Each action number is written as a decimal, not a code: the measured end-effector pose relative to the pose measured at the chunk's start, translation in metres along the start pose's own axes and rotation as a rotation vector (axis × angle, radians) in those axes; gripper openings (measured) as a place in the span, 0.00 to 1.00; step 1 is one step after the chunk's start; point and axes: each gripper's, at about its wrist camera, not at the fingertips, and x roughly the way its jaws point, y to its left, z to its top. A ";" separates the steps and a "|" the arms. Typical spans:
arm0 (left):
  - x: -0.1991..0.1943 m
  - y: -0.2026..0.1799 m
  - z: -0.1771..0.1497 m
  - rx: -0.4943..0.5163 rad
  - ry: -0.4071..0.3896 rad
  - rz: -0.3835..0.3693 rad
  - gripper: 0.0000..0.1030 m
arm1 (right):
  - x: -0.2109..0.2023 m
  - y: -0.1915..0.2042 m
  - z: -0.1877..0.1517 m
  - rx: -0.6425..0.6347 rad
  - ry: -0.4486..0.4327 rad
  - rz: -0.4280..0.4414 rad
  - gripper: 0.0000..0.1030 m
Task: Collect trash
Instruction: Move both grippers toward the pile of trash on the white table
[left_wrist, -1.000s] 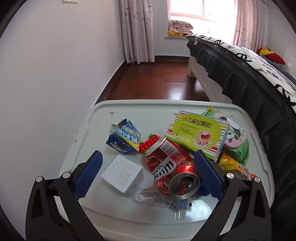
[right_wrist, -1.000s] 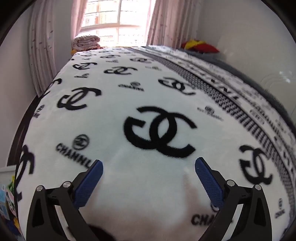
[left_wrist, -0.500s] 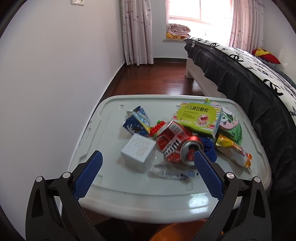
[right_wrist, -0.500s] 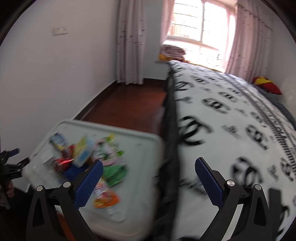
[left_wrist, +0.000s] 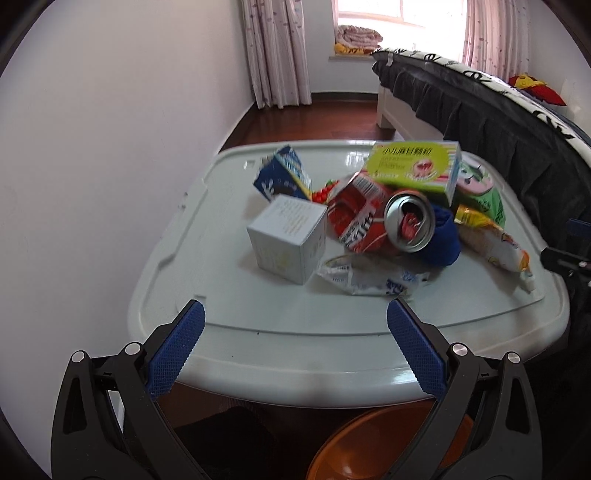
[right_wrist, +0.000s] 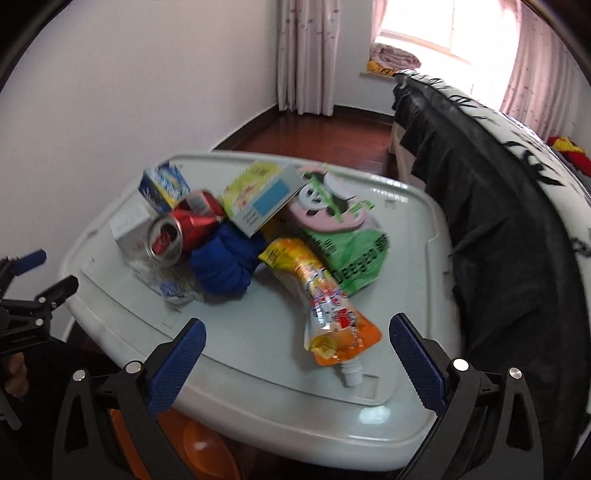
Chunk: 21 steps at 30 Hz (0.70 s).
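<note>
A heap of trash lies on a pale plastic lid (left_wrist: 258, 332): a white box (left_wrist: 288, 238), a crushed red can (left_wrist: 380, 221), a blue carton (left_wrist: 284, 179), a green medicine box (left_wrist: 417, 166), a clear wrapper (left_wrist: 369, 277), a blue cloth (right_wrist: 225, 262), an orange drink pouch (right_wrist: 325, 299) and a green panda bag (right_wrist: 343, 236). My left gripper (left_wrist: 293, 350) is open and empty at the lid's near edge. My right gripper (right_wrist: 295, 354) is open and empty, just short of the pouch.
An orange bin (left_wrist: 369, 446) sits under the lid's near edge; it also shows in the right wrist view (right_wrist: 192, 454). A white wall (left_wrist: 92, 166) is on the left. A bed with a dark skirt (right_wrist: 498, 221) borders the right. Wood floor (left_wrist: 314, 122) lies beyond.
My left gripper has pulled back and lowered, so the trash sits farther ahead. My right gripper has swung left from over the bed to face the lid and the trash.
</note>
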 end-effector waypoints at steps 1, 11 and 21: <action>0.004 0.002 0.000 -0.006 0.008 -0.007 0.94 | 0.006 0.002 0.000 -0.007 0.007 -0.001 0.95; 0.022 0.004 0.001 -0.017 0.040 -0.001 0.94 | 0.037 -0.001 0.008 -0.005 0.046 -0.020 0.95; 0.025 0.004 0.001 -0.014 0.047 -0.005 0.94 | 0.044 -0.004 0.010 0.001 0.058 -0.006 0.95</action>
